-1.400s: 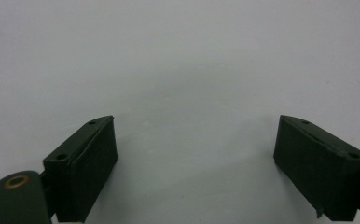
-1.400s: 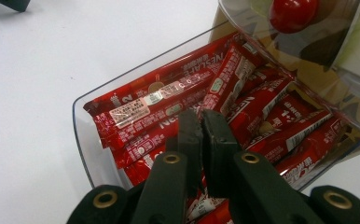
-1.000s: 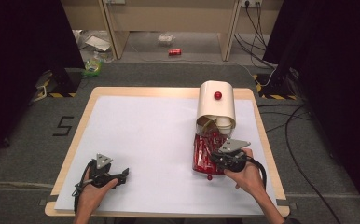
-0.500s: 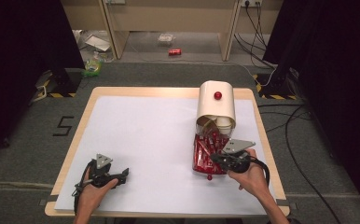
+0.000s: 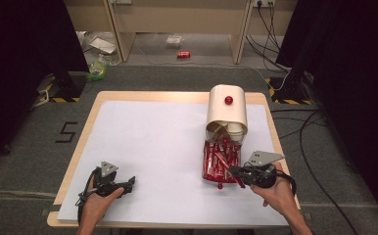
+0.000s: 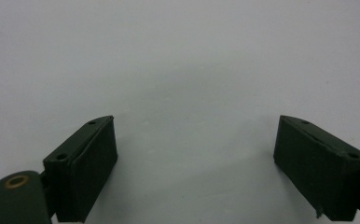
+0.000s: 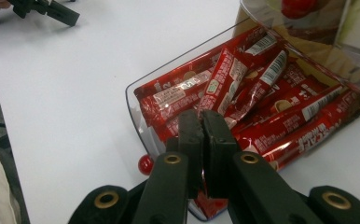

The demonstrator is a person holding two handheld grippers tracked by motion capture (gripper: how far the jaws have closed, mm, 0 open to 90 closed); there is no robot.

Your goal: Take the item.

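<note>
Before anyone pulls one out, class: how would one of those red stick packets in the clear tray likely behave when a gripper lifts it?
The red stick packets look thin and long, so probably light and somewhat bendy. Their glossy wrappers may slip between pads. Lying loosely piled in the clear tray, neighbours would likely shift.

The left gripper (image 5: 128, 182) was black, with a small grey three-cornered plate (image 5: 108, 168) mounted on top and a dark cable (image 5: 82, 196) looping beside the hand. In its own view its two pads (image 6: 81, 170) were dark, blocky and squared off, each with small screw holes along the top edge, and a brass-ringed pivot (image 6: 17, 181) sat at the lower left. The right gripper (image 5: 232, 171) was built alike (its grey plate (image 5: 262, 157) looked larger from above). Its black arms carried four brass-ringed pivots (image 7: 172, 159). Both forearms came in bare, without sleeves.
</note>
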